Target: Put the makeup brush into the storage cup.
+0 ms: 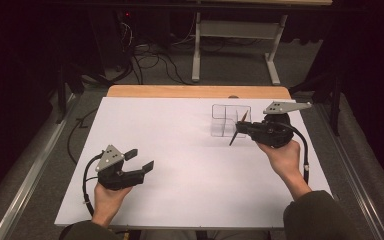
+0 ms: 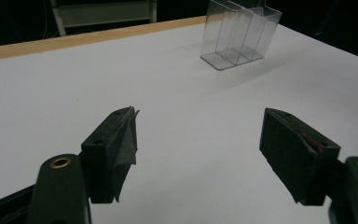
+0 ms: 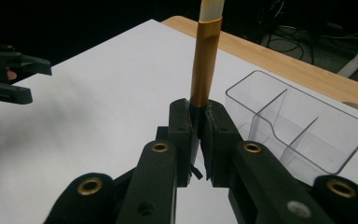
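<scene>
While the left gripper (image 1: pixel 141 159) sat on the table (image 1: pixel 190 165) with jaws spread and empty, the right gripper (image 3: pixel 198 122) pinched a gold-banded brush (image 3: pixel 206 60) beside the clear organizer (image 3: pixel 303 126).

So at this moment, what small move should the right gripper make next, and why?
Probably carry the pen the short way over the clear organizer and tip it upright above a compartment. The right gripper is shut on the pen's dark end, the organizer stands just beside it with its compartments bare, and the left gripper sits open, apart.
</scene>
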Demonstrator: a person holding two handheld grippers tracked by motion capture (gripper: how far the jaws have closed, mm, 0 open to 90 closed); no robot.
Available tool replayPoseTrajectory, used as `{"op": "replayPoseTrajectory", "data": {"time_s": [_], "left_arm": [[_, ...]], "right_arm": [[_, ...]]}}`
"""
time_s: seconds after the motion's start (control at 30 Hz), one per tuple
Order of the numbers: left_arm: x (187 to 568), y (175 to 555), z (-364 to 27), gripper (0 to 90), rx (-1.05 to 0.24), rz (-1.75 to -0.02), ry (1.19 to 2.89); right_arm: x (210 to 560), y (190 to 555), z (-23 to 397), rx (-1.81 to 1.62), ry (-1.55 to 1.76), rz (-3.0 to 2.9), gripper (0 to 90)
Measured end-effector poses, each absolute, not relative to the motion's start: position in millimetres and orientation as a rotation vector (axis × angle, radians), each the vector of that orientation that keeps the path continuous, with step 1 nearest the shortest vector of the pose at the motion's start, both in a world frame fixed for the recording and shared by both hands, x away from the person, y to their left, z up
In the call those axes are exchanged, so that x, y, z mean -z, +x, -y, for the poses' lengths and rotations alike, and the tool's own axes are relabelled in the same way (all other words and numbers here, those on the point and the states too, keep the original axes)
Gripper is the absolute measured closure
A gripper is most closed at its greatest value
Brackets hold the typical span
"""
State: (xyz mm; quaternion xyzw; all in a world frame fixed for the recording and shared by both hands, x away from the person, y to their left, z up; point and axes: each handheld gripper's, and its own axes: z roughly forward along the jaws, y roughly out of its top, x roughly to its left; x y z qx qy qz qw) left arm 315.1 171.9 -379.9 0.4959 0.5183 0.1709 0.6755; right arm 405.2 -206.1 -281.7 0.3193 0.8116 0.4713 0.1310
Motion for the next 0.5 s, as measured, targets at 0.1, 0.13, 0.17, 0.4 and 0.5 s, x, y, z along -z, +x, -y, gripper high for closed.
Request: {"op": "replayPoseTrajectory", "data": {"time_s": [0.1, 0.13, 0.17, 0.4, 0.5], "left_arm": [[380, 315, -171, 27.8, -0.384, -1.165, 1.115], [380, 315, -171, 27.7, -0.384, -1.165, 1.116], [380, 315, -172, 27.7, -0.385, -1.165, 1.116], [380, 314, -171, 27.6, -0.382, -1.164, 1.118], [379, 314, -172, 27.8, -0.394, -1.158, 1.107]], "right_arm": [[280, 410, 206, -1.361, 0.934, -2.349, 84.8], [280, 411, 206, -1.354, 0.933, -2.345, 84.8], [279, 413, 206, -1.355, 0.937, -2.341, 84.8], [277, 424, 205, -1.318, 0.977, -2.318, 84.8], [276, 429, 204, -1.307, 0.98, -2.307, 84.7]]}}
